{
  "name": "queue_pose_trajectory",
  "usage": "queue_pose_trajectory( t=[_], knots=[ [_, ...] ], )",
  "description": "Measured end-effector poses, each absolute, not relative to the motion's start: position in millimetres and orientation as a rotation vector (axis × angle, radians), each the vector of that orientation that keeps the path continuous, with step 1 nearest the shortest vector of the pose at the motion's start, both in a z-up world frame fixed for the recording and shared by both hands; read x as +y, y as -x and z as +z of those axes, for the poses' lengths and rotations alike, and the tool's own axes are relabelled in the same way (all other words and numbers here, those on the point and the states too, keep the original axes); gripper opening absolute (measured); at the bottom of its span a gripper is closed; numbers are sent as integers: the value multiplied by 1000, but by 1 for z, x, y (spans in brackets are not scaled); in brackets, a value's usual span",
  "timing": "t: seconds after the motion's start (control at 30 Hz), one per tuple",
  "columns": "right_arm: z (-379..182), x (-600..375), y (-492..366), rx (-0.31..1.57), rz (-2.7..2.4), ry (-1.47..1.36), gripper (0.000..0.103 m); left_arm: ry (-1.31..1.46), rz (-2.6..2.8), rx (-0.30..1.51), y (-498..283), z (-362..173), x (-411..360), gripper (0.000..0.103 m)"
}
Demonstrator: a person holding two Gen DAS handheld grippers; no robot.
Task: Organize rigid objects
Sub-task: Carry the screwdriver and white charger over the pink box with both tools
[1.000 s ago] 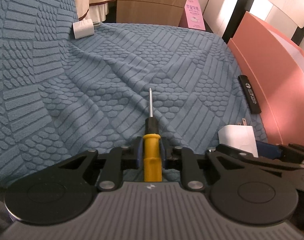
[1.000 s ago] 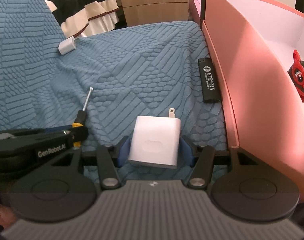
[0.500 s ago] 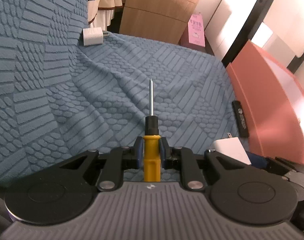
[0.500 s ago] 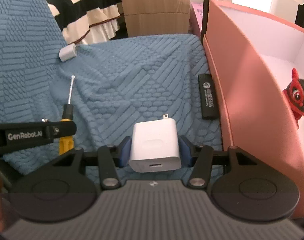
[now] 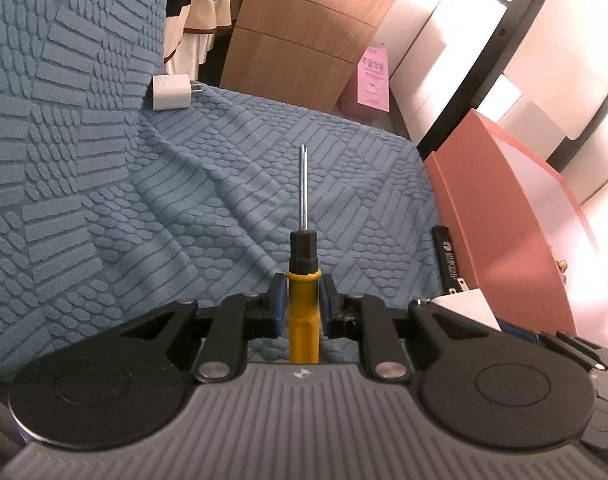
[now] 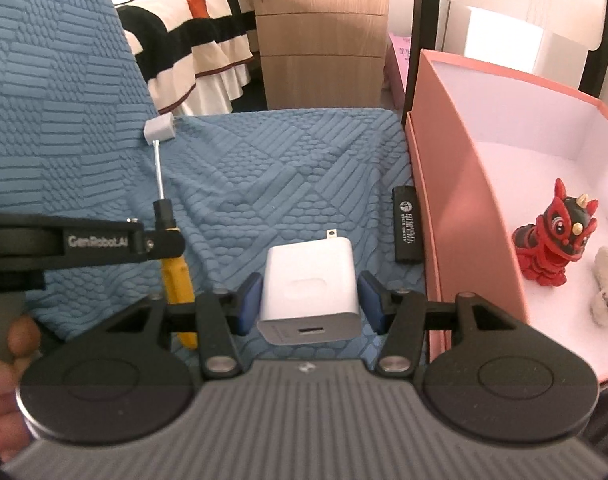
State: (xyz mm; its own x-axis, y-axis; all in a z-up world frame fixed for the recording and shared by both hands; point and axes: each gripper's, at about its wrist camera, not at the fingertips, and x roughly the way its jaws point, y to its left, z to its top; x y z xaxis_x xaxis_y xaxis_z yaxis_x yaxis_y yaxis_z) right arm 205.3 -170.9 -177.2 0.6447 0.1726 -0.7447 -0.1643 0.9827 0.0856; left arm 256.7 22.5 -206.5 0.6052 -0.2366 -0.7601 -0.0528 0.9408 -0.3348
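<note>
My left gripper (image 5: 302,293) is shut on the yellow handle of a screwdriver (image 5: 302,254), whose metal shaft points away over the blue sofa cover. My right gripper (image 6: 309,301) is shut on a white charger plug (image 6: 309,280), held clear of the sofa with its prongs pointing away. In the right wrist view the left gripper (image 6: 160,240) and the screwdriver (image 6: 178,280) hang to the left of the charger. A pink box (image 6: 443,200) with a white inside stands just right of the right gripper.
A black lighter-shaped stick (image 6: 405,226) lies on the sofa against the box wall. A second white charger (image 5: 170,92) rests by the backrest. Inside the box sit a red lion figure (image 6: 555,236) and a white fuzzy item (image 6: 607,284). A wooden drawer cabinet (image 6: 323,40) stands behind.
Both grippers have risen off the sofa with the screwdriver and the charger held in them. The right wrist view now looks further into the pink box.
</note>
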Motion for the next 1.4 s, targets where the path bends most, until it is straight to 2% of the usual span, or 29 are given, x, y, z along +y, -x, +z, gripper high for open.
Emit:
queue_pose_trajectory(
  t=[0.33, 0.97, 1.4],
  knots=[
    [-142, -189, -200, 786, 187, -41, 55, 348, -147, 905, -256, -184, 12, 20],
    [-44, -258, -192, 641, 138, -107, 55, 306, -256, 792, -261, -66, -49, 20],
    [-16, -326, -201, 592, 29, -154, 55, 282, -377, 737, -279, -4, -127, 20]
  ],
)
